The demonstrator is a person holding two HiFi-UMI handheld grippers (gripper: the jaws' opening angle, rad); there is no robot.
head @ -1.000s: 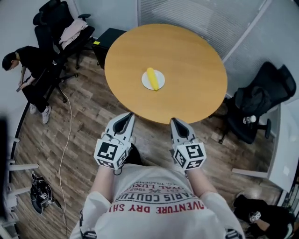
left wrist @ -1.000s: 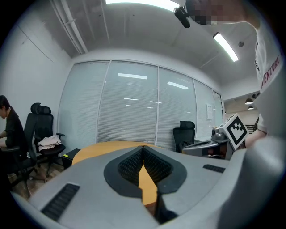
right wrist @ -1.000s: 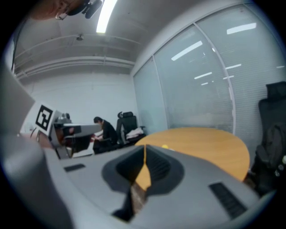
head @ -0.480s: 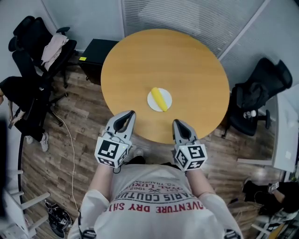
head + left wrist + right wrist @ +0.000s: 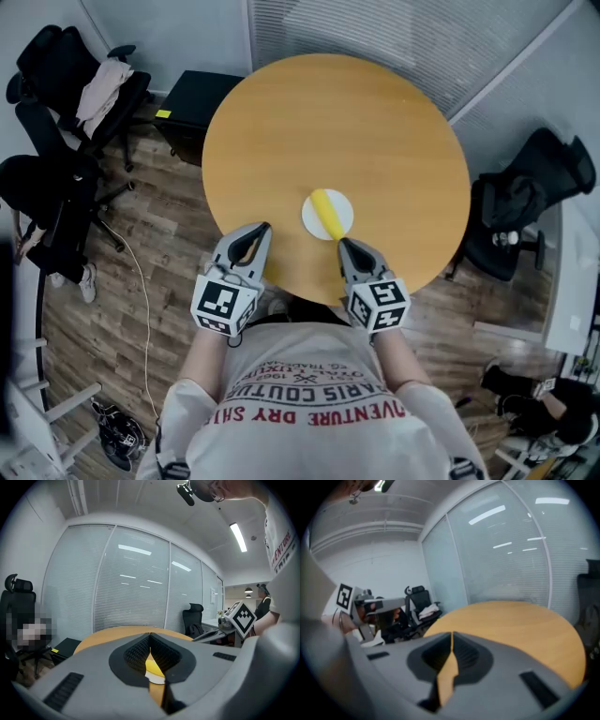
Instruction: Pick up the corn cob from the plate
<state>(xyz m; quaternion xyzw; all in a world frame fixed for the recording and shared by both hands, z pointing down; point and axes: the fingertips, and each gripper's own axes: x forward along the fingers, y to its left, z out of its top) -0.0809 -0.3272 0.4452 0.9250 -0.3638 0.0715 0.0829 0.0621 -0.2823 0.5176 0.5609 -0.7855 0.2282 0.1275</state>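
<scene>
Head view: corn cob (image 5: 327,213) just beyond clenched right gripper (image 5: 346,245); left gripper (image 5: 257,230) clenched, farther off.

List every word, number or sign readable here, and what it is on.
"VENTURE DRY SH": red, upside down on the T-shirt, ends cut off.
"ARIS COUTU": grey line beside it, cut off.
Smaller shirt lines: too small to read.
Marker cubes: black-and-white squares, no letters.
</scene>
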